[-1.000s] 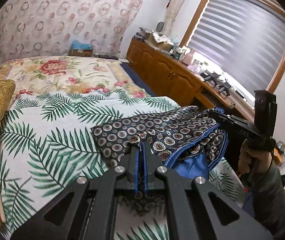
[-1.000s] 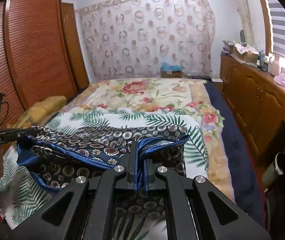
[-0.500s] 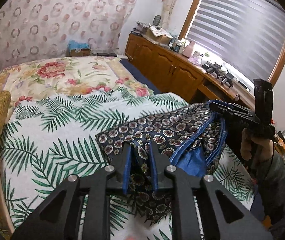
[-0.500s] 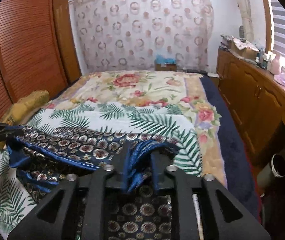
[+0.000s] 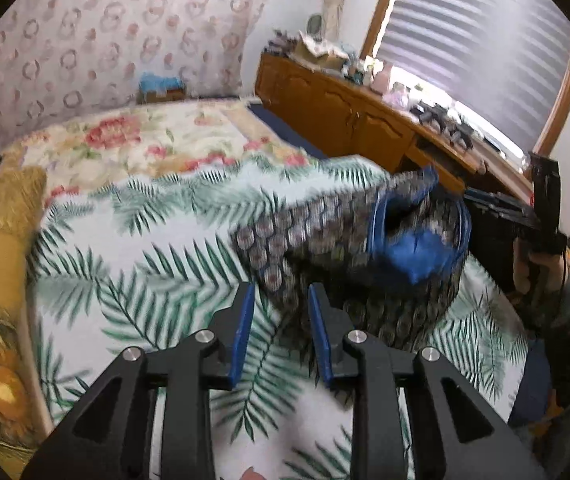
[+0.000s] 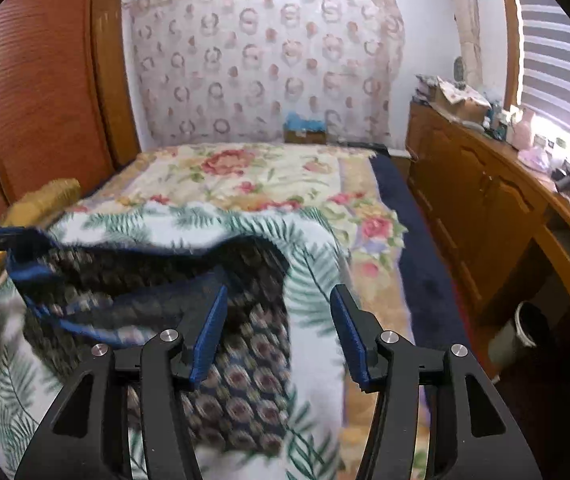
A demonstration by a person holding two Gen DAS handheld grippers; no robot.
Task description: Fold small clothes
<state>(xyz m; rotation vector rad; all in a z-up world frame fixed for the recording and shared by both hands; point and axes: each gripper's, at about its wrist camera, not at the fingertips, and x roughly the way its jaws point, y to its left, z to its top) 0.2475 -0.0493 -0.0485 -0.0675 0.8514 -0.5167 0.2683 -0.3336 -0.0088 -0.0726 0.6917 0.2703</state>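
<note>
Fingers [image 5: 241, 336] on our left gripper [image 5: 279, 300] are standing a little apart, with blue pads, and they have just been opening. We are seeing an edge of the patterned cloth [image 5: 325, 240] lying between them, but the pads are not pressing on it. Our right gripper [image 6: 279, 304] is standing wider, and its jaws have just been opening too. Part of the same cloth is lying under and between its fingers [image 6: 209, 332], and nothing is being squeezed there either.

We are using the palm-leaf blanket [image 5: 145, 264] as our landmark. The cloth is dark with round dots and a blue lining. It is lying in a loose heap on that blanket, toward the side nearest the wooden cabinets [image 5: 345, 116]. Its far edge is hanging past the blanket's edge on that side. The flowery bedspread [image 6: 245, 168] is lying beyond the blanket, and a yellow cushion [image 5: 1, 216] is sitting beside it.

We are thinking the task is only partly done. The cloth is looking doubled over, but it is bunched and bumpy, not flat or neat. We are guessing it needs smoothing and 1 more fold.

We are finding no words or brand names we can read. Both pictures are blurry.
</note>
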